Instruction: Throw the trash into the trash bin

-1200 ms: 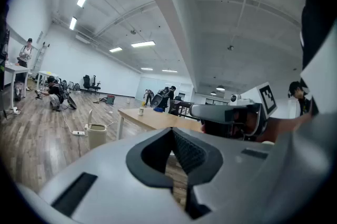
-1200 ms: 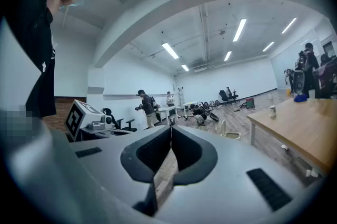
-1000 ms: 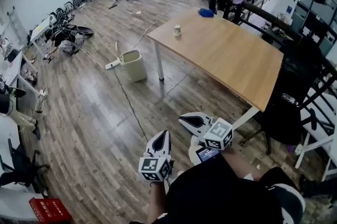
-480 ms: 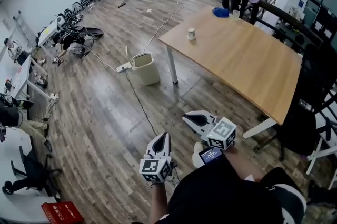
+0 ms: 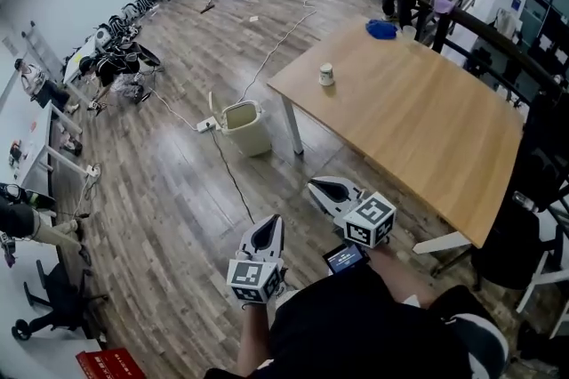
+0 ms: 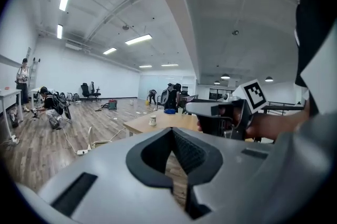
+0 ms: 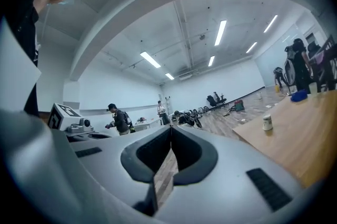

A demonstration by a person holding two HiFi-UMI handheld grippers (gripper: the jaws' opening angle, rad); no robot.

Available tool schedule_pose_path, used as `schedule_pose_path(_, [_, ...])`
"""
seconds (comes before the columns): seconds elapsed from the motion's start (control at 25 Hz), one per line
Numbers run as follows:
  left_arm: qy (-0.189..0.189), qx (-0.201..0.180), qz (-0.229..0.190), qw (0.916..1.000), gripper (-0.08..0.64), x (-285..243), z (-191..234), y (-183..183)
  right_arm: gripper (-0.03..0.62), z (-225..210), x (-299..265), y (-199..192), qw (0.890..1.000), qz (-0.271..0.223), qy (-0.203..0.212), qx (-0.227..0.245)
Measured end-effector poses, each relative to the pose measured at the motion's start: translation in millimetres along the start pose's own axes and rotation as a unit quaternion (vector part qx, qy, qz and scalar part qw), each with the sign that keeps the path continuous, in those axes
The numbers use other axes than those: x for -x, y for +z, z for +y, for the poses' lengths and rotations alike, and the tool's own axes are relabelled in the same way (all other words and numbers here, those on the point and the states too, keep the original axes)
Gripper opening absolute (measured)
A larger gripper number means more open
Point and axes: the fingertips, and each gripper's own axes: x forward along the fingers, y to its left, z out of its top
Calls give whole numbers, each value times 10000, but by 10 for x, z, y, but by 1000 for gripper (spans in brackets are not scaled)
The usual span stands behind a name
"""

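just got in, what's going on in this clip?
A person holds one gripper in each hand, out in front over the wooden floor. The left tongs and the right tongs are both shut with nothing in them. Nothing has been picked up yet. A small cup, probably the trash, stands on the wooden table ahead. The beige trash bin sits on the floor beside the table's corner leg.

Left gripper (image 5: pixel 271 224), right gripper (image 5: pixel 317 187) both closed, empty, pointing forward.
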Motion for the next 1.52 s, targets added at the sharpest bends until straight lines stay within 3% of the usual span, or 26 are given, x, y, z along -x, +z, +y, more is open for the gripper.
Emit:
schedule_pose_path(0.2, [-189,94,176,9996,-3,-375,-71,-90,-2,-512,-126,-185,9972,303,-578,-367])
schedule_pose_path(0.32, [-490,-106,225,9985,-3,-578,-116,-119,-2,-624,-257,-240,9975,399,-502,-310])
schedule_pose_path(0.44, [-631,-39,157,9979,-3,-809,0,-74,-2,-802,-464,-289,9965,523,-526,-382])
schedule_pose_path(0.68, [-645,93,158,9977,-3,-1316,712,0,-2,-1218,-1108,-206,9956,598,-660,-306])
schedule_pose_path(0.92, [-634,-44,-103,9979,-3,-1786,1759,591,-2,-1467,-1996,293,9969,503,-592,114])
schedule_pose_path(1.12, [-617,-60,-125,9980,-3,-2038,2478,839,-2,-1744,-2618,517,9953,417,-843,248])
schedule_pose_path(1.4, [-695,296,157,9970,-3,-2561,3194,746,-2,-2143,-3230,523,9935,398,-1047,216])
schedule_pose_path(1.52, [-1062,304,22,9939,-3,-2817,3222,938,-2,-2468,-3258,546,9895,511,-1344,168])
